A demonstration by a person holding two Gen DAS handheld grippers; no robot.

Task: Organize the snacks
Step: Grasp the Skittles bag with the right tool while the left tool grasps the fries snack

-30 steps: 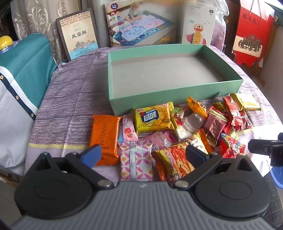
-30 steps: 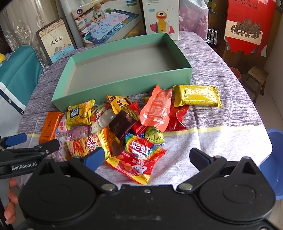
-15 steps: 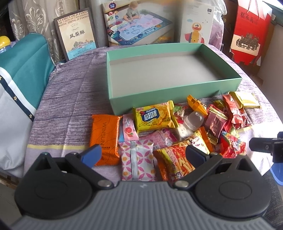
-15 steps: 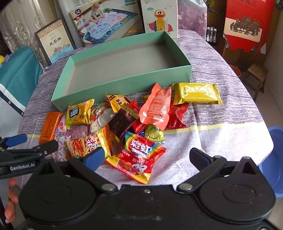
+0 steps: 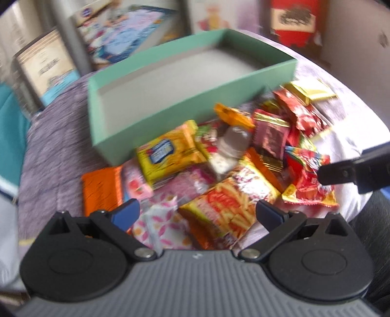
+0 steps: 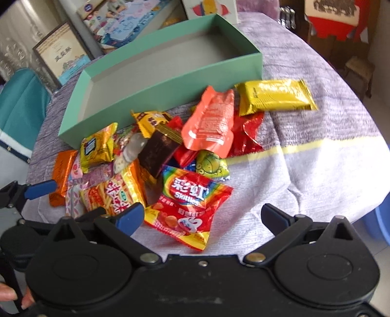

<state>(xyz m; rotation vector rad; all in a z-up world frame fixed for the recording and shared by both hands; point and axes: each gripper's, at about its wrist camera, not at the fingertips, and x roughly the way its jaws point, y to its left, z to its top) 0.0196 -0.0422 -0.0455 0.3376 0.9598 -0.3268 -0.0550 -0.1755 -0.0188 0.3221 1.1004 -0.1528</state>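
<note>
A pile of snack packets lies on the purple tablecloth in front of an empty mint-green box (image 5: 156, 126) (image 6: 136, 107). My left gripper (image 5: 197, 214) is open, its fingers straddling a fries packet (image 5: 231, 202) and a pink patterned pack (image 5: 160, 224), just above them. My right gripper (image 6: 202, 217) is open over a red Skittles bag (image 6: 190, 200). Also in the pile are a yellow biscuit pack (image 5: 168, 151), an orange pack (image 5: 100, 190), a salmon pouch (image 6: 209, 122) and a gold packet (image 6: 275, 96). The view from the left wrist is blurred.
Boxes and a framed print (image 6: 63, 56) lean behind the green box. A teal chair (image 6: 19, 107) stands at the left, a red bag (image 6: 334, 17) at the back right. A blue bin (image 6: 382, 219) sits below the table's right edge. A hand (image 6: 12, 295) holds the left gripper.
Both grippers have moved forward and down toward the pile. The left one has also swung right, so the fries packet now lies between its fingers. Both remain open.
</note>
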